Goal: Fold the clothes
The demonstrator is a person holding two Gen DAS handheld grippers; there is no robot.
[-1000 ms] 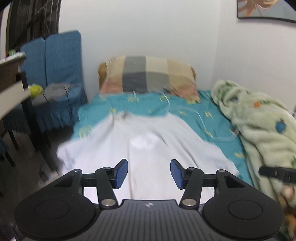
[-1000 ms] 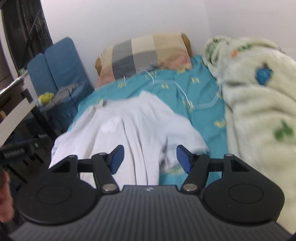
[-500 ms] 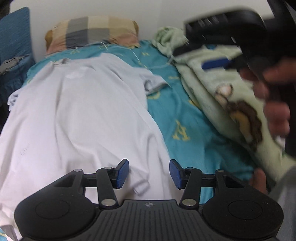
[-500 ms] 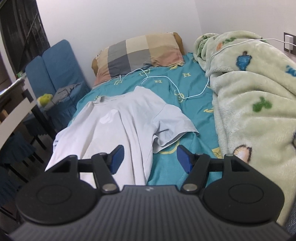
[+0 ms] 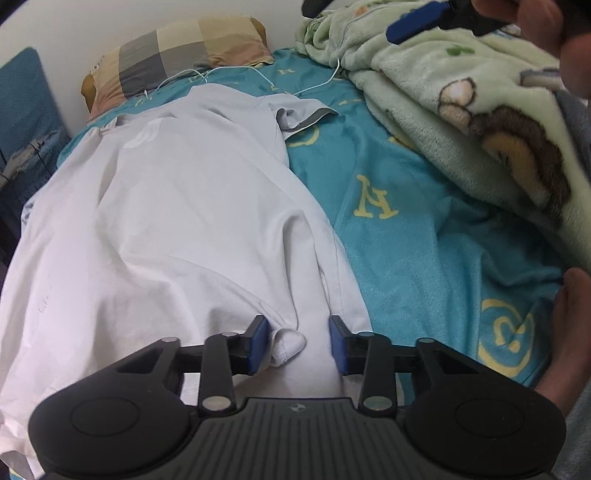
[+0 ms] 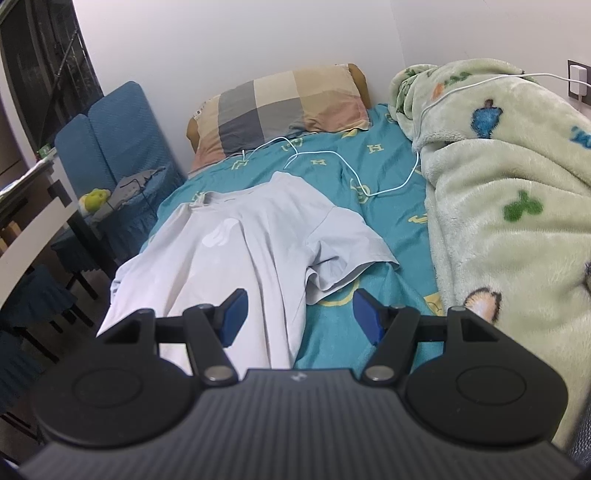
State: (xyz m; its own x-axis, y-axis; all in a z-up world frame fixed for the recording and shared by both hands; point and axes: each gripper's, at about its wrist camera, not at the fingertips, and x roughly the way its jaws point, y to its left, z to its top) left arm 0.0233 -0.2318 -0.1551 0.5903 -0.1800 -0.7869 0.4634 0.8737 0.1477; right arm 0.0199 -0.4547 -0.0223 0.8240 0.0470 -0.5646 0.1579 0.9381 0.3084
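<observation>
A white T-shirt [image 5: 177,206] lies spread lengthwise on the teal bed sheet [image 5: 424,258], collar toward the pillow. My left gripper [image 5: 298,345] is low over the shirt's near right hem. Its jaws are closing, with a bunched fold of hem [image 5: 288,345] between them; the left pad touches the fold and the right pad stands off it. My right gripper [image 6: 298,317] hovers open and empty above the shirt's [image 6: 240,258] right edge, short of the sleeve [image 6: 343,254]. In the left wrist view one right fingertip [image 5: 417,18] shows at top right, held by a hand.
A pale green fleece blanket [image 6: 509,221] is heaped along the bed's right side. A checked pillow [image 6: 284,107] lies at the head, with a white cable [image 6: 388,188] trailing over the sheet. Blue chairs [image 6: 118,136] and a table edge stand left of the bed.
My left gripper swung down to the shirt's near hem, and its jaws narrowed around a fold of cloth. The right gripper has hardly moved and stays open.
</observation>
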